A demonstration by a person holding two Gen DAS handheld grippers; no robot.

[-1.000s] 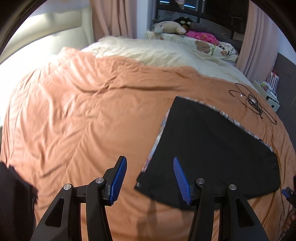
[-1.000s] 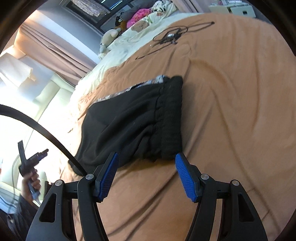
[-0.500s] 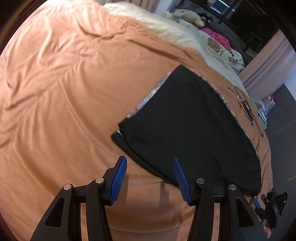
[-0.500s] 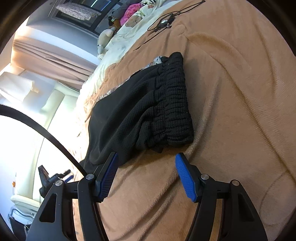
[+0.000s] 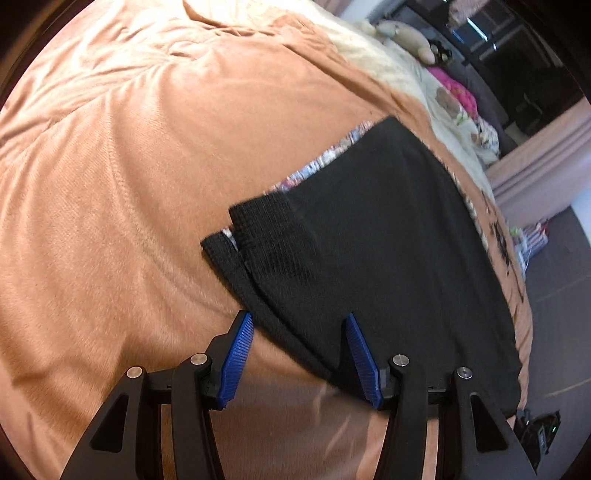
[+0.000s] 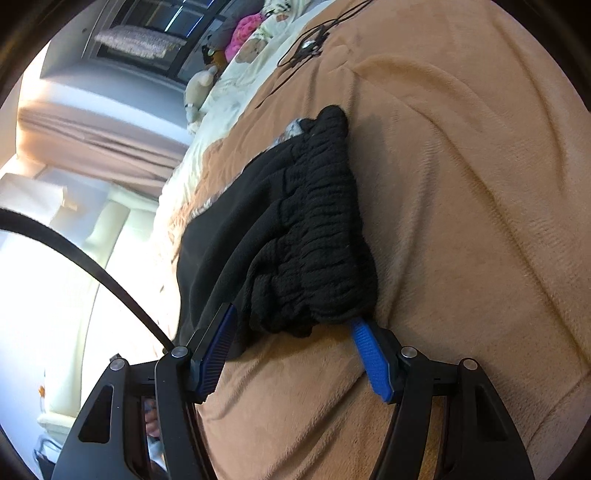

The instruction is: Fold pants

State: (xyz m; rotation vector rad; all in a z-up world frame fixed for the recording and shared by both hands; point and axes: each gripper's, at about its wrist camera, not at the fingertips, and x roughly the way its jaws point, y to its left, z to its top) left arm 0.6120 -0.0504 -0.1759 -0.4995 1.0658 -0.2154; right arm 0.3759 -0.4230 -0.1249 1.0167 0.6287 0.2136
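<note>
**On the bed, both tools open at the pants**

Left wrist view: the left tool hangs wide open over the near hem edge of the black pants, its blue pads straddling the cloth and gripping nothing. The pants lie flat on the orange blanket, with a patterned strip showing along their far edge. Stuffed toys sit at the far end of the bed.

Right wrist view: the right tool is also wide open, its pads set on either side of the bunched, ribbed waistband. It holds nothing. A black cable lies on the blanket beyond the pants.
</note>
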